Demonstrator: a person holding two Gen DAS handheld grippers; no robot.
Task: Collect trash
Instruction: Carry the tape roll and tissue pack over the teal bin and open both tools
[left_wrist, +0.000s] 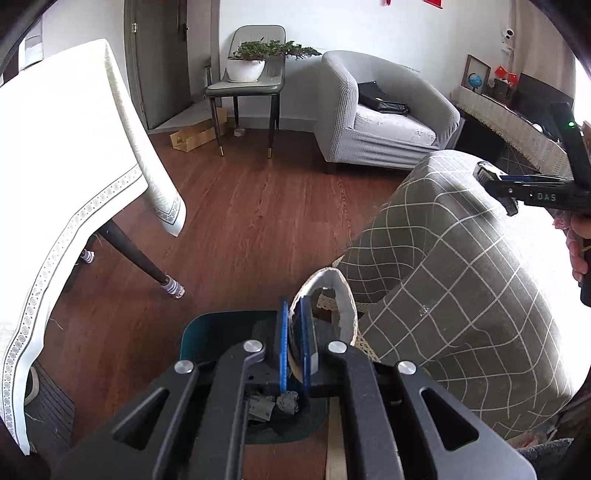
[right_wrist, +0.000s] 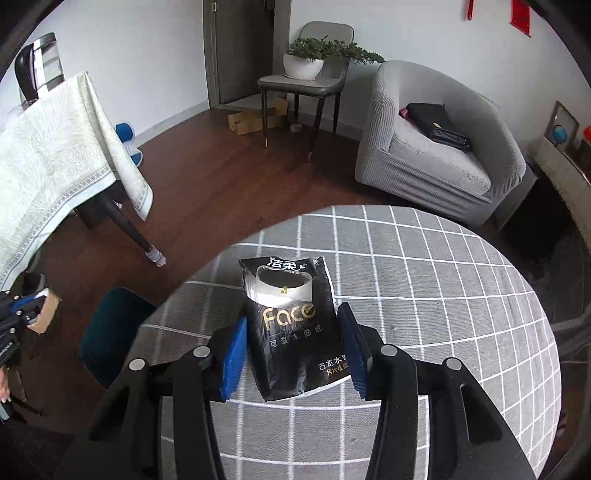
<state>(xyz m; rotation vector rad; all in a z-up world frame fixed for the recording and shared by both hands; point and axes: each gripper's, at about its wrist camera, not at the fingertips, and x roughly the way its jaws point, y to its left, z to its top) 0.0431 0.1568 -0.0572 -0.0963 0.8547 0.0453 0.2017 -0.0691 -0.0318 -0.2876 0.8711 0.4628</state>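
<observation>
Two grippers are at work, and we count one piece of trash for each. Our left gripper (left_wrist: 294, 334) is clamped tight on one flattened paper cup (left_wrist: 332, 306), held above one dark bin (left_wrist: 207, 328) on the floor just off the round table's (right_wrist: 424, 295) edge; the cup's long axis runs away from us, its open mouth turned sideways. Crumpled scraps (left_wrist: 275, 404) lie in the bin. Our right gripper (right_wrist: 295, 350) stands apart around one black tissue pack (right_wrist: 291, 332), which lies flat near the table's left edge; whether the blue pads (right_wrist: 234, 354) touch it we cannot tell. Its long axis points away from us, torn opening at the far end.
</observation>
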